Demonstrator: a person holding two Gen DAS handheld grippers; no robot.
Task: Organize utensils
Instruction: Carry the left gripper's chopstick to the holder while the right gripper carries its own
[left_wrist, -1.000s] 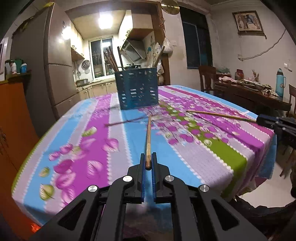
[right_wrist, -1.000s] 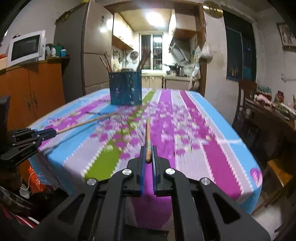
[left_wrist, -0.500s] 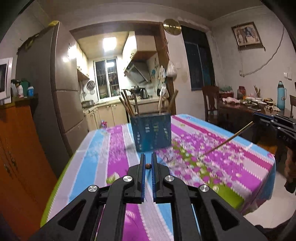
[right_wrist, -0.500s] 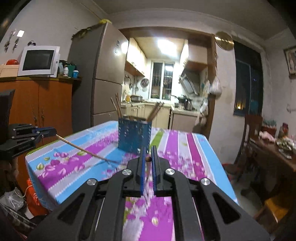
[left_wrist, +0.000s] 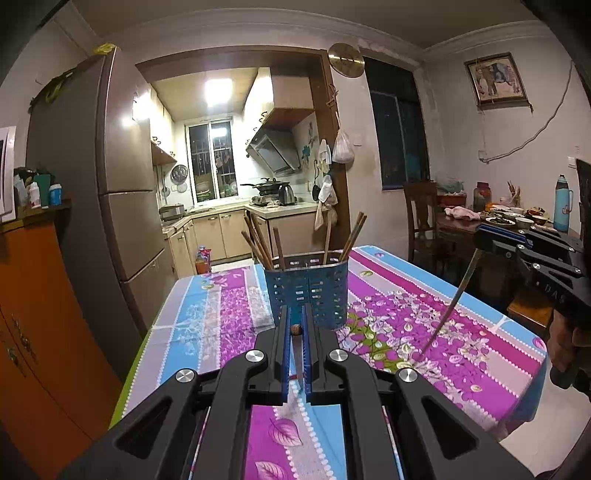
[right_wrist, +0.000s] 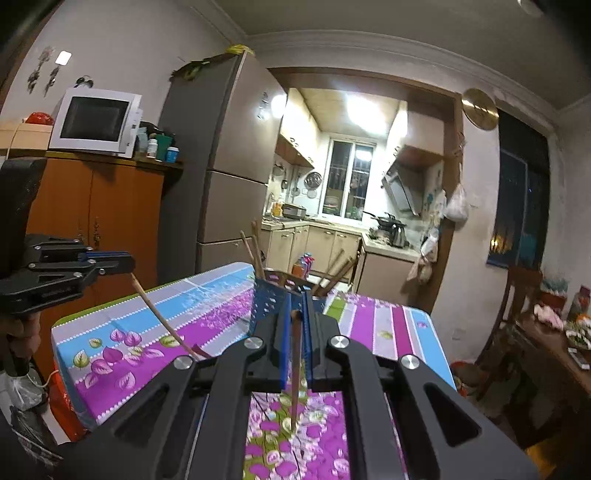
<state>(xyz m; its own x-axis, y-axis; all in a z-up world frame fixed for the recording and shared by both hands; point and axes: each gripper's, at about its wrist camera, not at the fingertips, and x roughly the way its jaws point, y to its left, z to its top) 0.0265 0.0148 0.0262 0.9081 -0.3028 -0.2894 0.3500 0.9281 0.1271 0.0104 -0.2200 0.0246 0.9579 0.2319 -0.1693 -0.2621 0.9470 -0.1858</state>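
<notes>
Your left gripper (left_wrist: 294, 328), lower centre of the left wrist view: jaws nearly closed on a wooden chopstick (left_wrist: 295, 329), seen end-on with its shaft angling down toward the tablecloth (left_wrist: 229, 306). In the right wrist view the same tool sits at mid-left, held level, its chopstick slanting down to the right onto the cloth. Blue perforated utensil holder (left_wrist: 307, 287), centre frame just beyond the fingertips, standing upright on the cloth and stocked with several chopsticks. Your right gripper (right_wrist: 295, 314), lower centre of its own view: jaws clamped on a second chopstick (right_wrist: 294, 369), tip hanging toward the floral stripes; at the right edge of the left wrist view it is raised above the table's corner. Legible writing: partial letters "DAS" on that gripper's body, nothing else readable.
</notes>
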